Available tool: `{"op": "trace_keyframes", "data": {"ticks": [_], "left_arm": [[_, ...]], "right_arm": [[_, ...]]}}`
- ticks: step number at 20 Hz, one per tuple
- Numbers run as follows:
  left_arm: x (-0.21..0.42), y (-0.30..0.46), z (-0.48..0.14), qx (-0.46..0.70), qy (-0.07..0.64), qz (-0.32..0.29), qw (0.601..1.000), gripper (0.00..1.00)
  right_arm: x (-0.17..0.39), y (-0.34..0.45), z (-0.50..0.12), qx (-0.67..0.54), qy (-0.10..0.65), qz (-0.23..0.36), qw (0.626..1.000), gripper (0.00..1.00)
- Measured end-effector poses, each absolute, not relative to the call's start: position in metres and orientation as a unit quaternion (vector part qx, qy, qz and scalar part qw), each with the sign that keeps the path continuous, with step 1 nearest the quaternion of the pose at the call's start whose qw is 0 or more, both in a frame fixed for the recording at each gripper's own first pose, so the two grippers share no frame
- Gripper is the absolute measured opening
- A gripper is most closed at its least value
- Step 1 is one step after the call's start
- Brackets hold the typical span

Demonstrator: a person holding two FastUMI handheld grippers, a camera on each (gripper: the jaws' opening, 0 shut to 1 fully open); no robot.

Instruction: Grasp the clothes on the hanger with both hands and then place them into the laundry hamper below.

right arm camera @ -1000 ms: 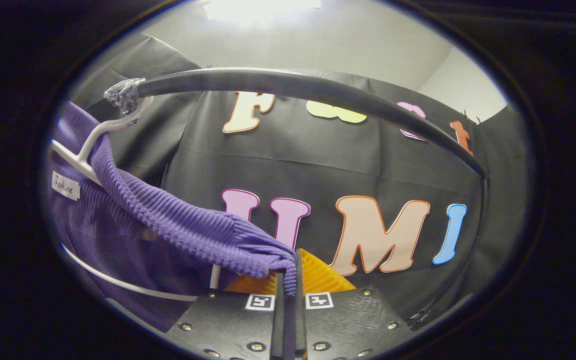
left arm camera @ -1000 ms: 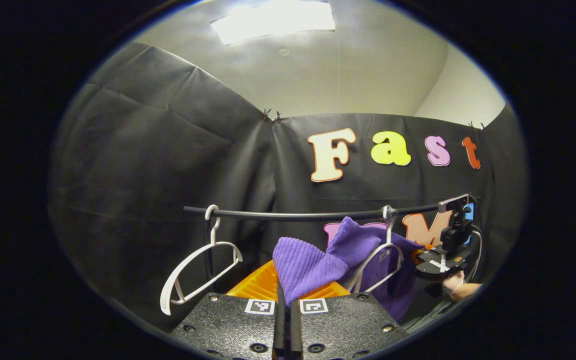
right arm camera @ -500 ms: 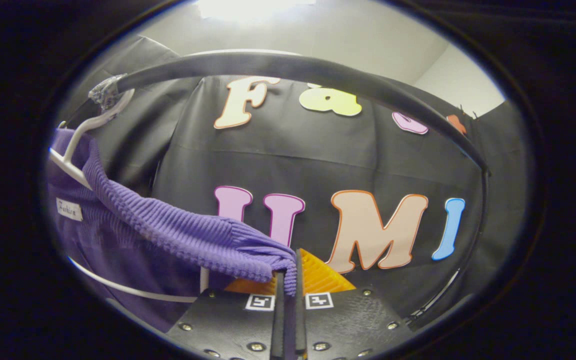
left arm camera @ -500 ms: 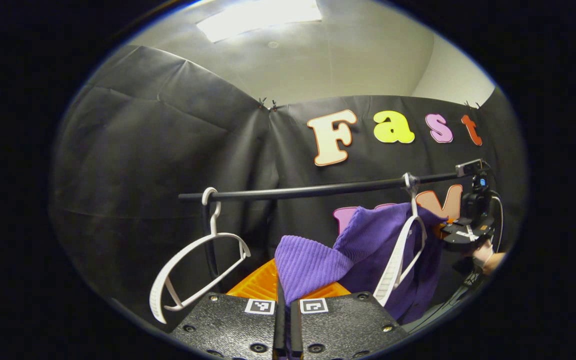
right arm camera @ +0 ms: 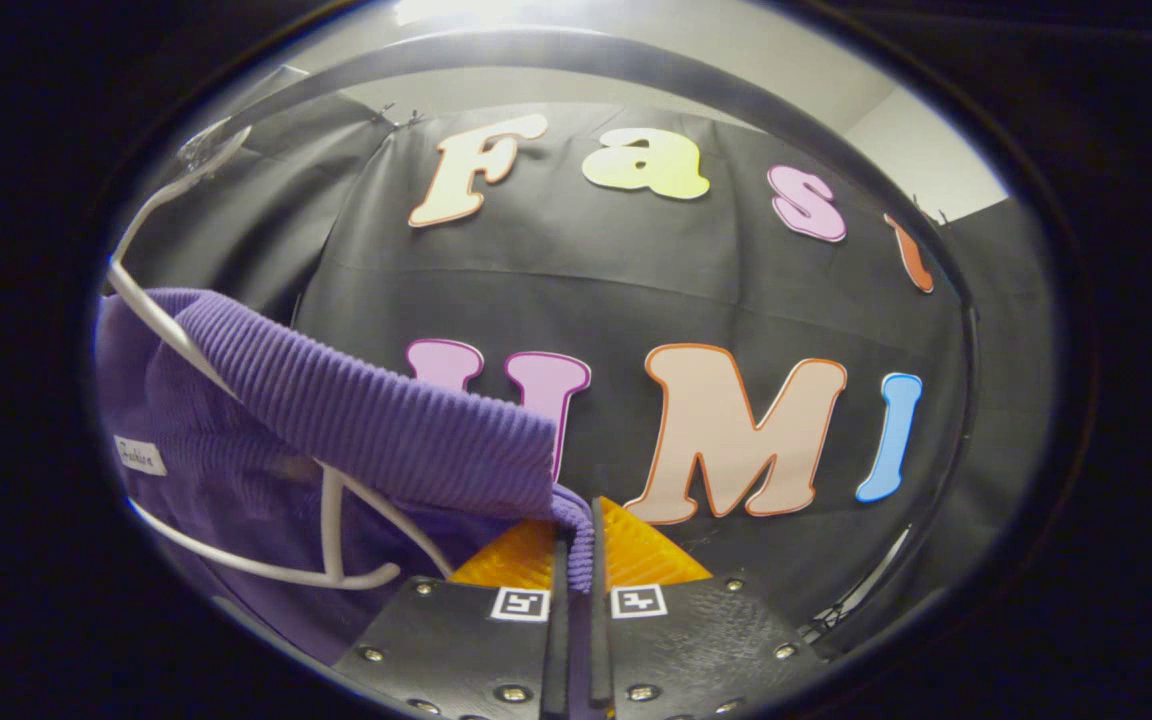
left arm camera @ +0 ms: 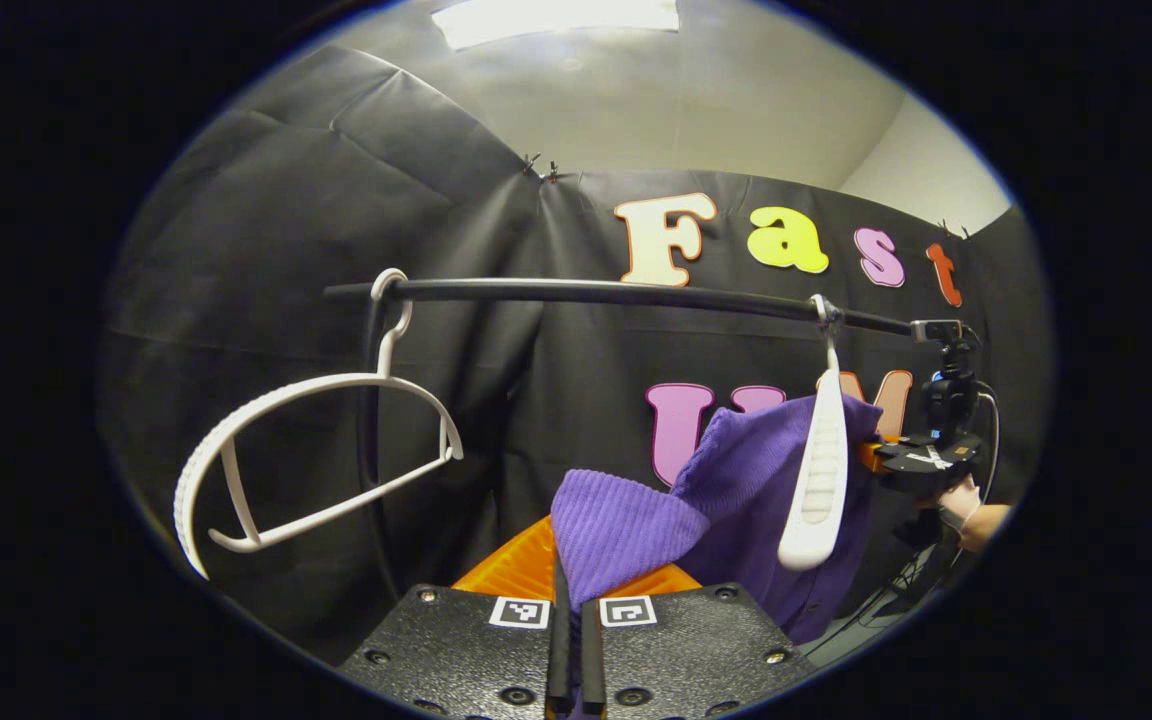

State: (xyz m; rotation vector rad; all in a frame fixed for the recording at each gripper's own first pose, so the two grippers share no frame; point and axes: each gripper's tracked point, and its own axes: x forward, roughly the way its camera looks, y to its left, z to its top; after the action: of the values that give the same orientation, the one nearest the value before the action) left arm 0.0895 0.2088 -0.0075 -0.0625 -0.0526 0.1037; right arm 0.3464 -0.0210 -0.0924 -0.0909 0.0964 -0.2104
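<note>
Hanging partly on the white plastic hanger (left arm camera: 816, 480), the purple ribbed knit garment (left arm camera: 626, 525) is pinched by the closed left gripper (left arm camera: 570, 640) and closed right gripper (right arm camera: 576, 600); freeing and lowering into the hamper are judged left.

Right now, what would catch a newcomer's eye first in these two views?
The purple ribbed garment stands out: both tongs are shut on it, the left tongs at the bottom of the left gripper view and the right tongs at the bottom of the right gripper view. It partly drapes a white hanger on the black rail. An empty white hanger hangs at the rail's left end.
</note>
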Motion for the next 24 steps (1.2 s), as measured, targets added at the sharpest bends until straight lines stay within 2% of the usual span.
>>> {"op": "trace_keyframes", "data": {"ticks": [14,24], "left_arm": [[0.092,0.188,-0.043,-0.048,0.007,0.036,0.998,0.04],[0.091,0.182,-0.058,-0.041,0.024,0.028,0.998,0.04]], "right_arm": [[0.350,-0.027,-0.134,-0.019,0.097,-0.119,0.988,0.08],[0.329,-0.038,-0.166,-0.020,0.130,-0.137,0.982,0.08]]}}
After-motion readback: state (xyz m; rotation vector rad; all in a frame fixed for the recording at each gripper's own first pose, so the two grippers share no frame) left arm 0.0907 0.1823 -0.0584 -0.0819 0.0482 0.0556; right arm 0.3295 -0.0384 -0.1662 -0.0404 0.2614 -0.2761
